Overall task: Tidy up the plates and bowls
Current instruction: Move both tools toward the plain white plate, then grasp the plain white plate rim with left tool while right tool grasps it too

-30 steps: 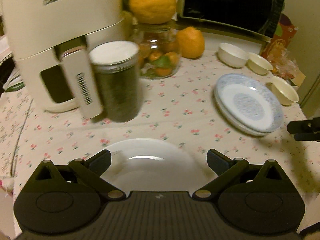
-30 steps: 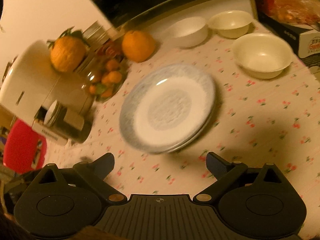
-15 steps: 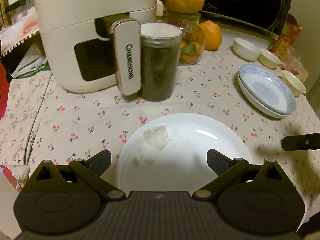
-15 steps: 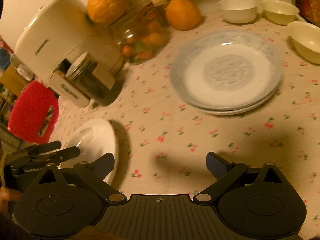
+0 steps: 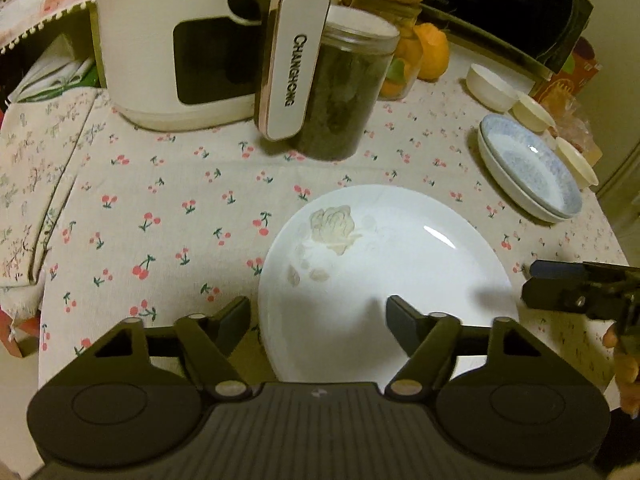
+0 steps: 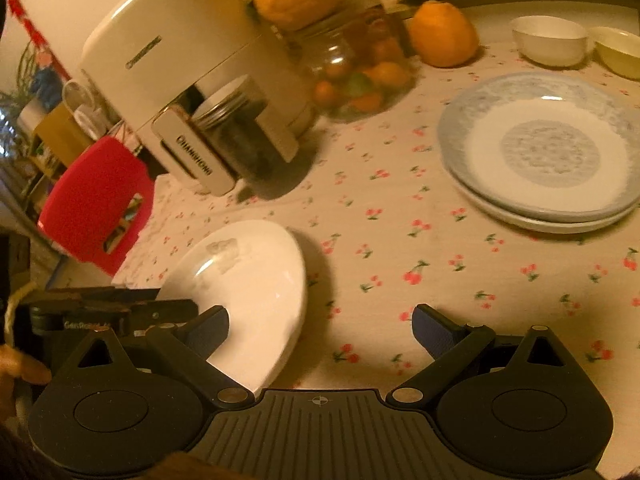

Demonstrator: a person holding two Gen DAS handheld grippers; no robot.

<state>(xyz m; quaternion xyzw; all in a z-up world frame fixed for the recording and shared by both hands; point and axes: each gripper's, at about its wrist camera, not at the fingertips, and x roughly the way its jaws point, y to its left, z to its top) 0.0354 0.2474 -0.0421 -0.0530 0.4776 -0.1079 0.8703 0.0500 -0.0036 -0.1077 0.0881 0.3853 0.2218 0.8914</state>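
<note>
- On the table's (image 5: 168,200) left side we see a cream appliance (image 5: 180,40) and a dark jar (image 5: 344,92).
- Our left gripper (image 5: 318,316) is closing its jaws across the white plate's (image 5: 384,280) near rim, pads not yet pressing.
- Farther right, our right gripper (image 6: 320,324) hangs wide open, empty, before the stacked blue plates (image 6: 540,148) and bowls (image 6: 548,40).

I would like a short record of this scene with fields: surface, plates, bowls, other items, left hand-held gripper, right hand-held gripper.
surface: cherry-print tablecloth
plates: white plate near the front; blue-patterned plate stacked on another plate
bowls: three small bowls behind the stack
other items: air fryer, dark jar, oranges
left hand-held gripper: jaws closing, over the white plate's near rim, not yet gripping
right hand-held gripper: open, empty
</note>
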